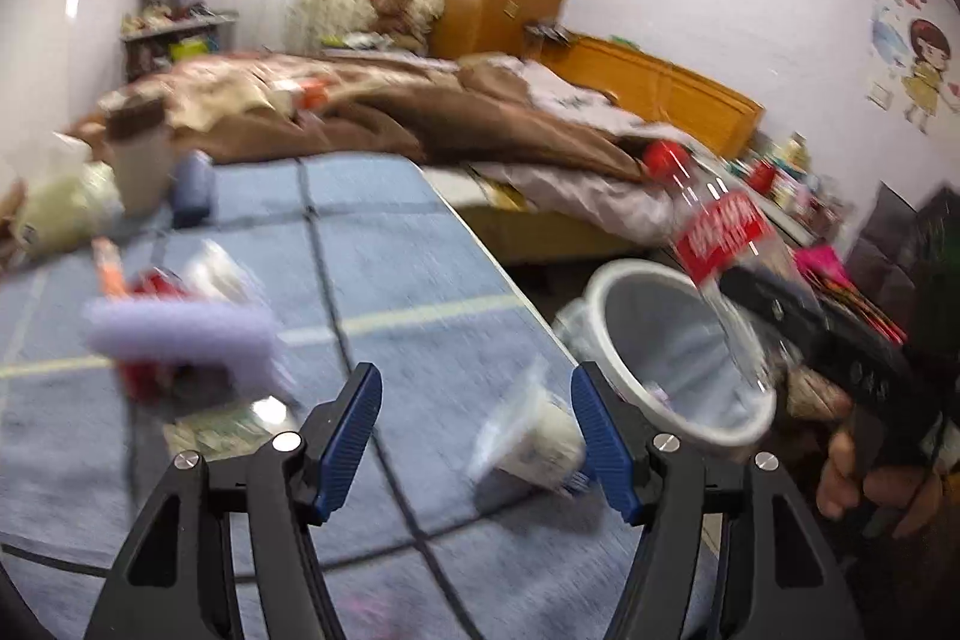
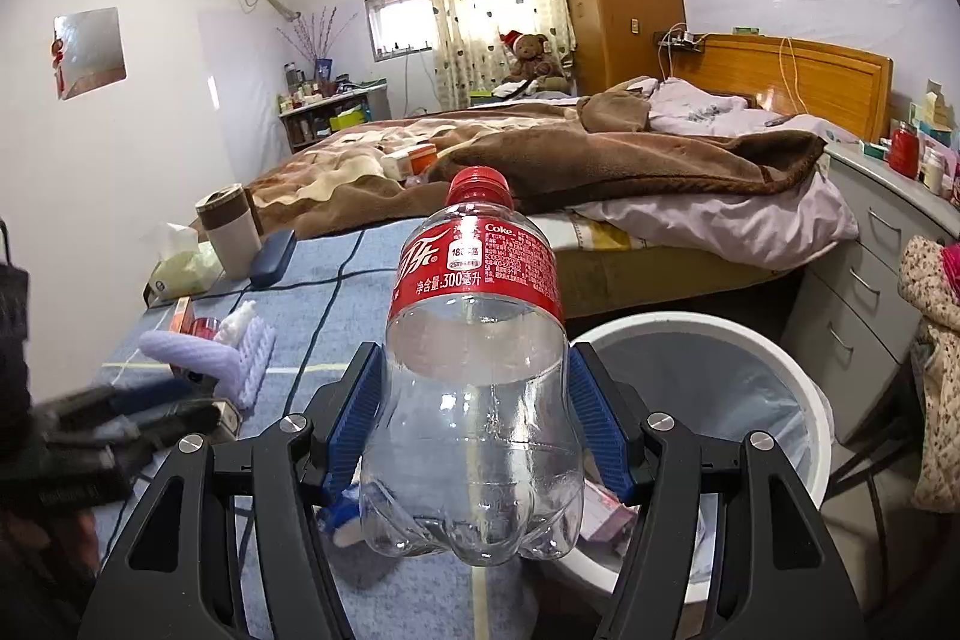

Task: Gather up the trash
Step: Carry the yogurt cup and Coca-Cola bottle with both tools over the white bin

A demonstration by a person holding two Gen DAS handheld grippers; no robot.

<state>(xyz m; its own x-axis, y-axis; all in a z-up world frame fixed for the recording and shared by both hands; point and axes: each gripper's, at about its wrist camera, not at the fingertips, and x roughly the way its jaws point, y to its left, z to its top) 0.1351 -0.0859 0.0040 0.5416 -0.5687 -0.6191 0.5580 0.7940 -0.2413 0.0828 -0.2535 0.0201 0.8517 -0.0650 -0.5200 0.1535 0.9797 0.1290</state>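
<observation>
The empty Coke bottle point(image 2: 477, 388) is gripped by the right gripper point(image 2: 477, 424) near the bin point(image 2: 822, 400) rim, left gripper point(image 1: 477, 436) jaws open and empty; if released early, the bin could be missed.

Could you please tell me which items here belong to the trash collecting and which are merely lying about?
Job:
- Coke bottle, clamped in right tongs
- bin
- crumpled wrapper before open left tongs

Lying about:
- lidded cup
- teddy bear
- brown blanket
</observation>
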